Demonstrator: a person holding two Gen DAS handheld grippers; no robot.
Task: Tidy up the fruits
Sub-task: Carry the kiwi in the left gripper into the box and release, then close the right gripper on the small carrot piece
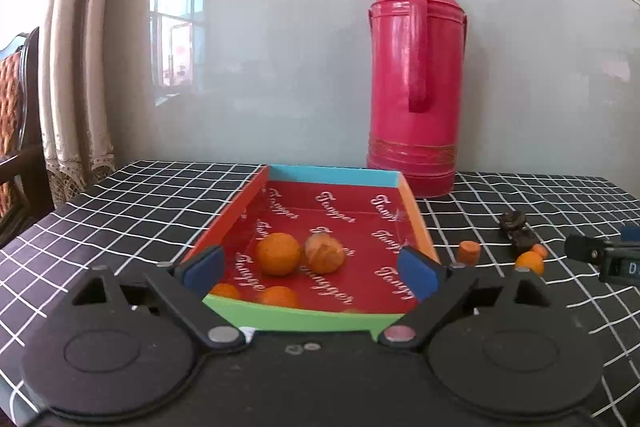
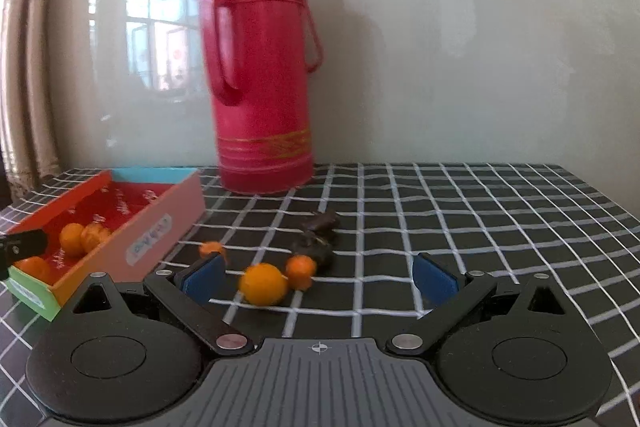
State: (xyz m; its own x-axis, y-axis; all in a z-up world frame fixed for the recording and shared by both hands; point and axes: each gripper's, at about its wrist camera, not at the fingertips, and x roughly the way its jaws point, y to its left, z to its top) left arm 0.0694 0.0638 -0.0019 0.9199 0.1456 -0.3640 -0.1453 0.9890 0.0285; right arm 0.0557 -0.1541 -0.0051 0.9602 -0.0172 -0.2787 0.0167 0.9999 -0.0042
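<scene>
A shallow box (image 1: 418, 217) with a red floor, lettered in white, holds several small orange fruits, among them a round one (image 1: 278, 253) and a paler one (image 1: 324, 252). My left gripper (image 1: 310, 269) is open and empty over the box's near green edge. In the right wrist view the box (image 2: 160, 223) is at the left. My right gripper (image 2: 318, 279) is open and empty, low over the table. A round orange fruit (image 2: 263, 284) and a smaller one (image 2: 301, 270) lie between its fingers. Another small orange piece (image 2: 212, 249) lies nearer the box.
A tall red thermos (image 2: 262, 75) stands at the back against the wall; it also shows in the left wrist view (image 1: 416, 83). Dark shrivelled pieces (image 2: 318, 233) lie on the black-and-white checked cloth (image 2: 480, 227) behind the loose fruits. A chair (image 1: 16, 131) stands far left.
</scene>
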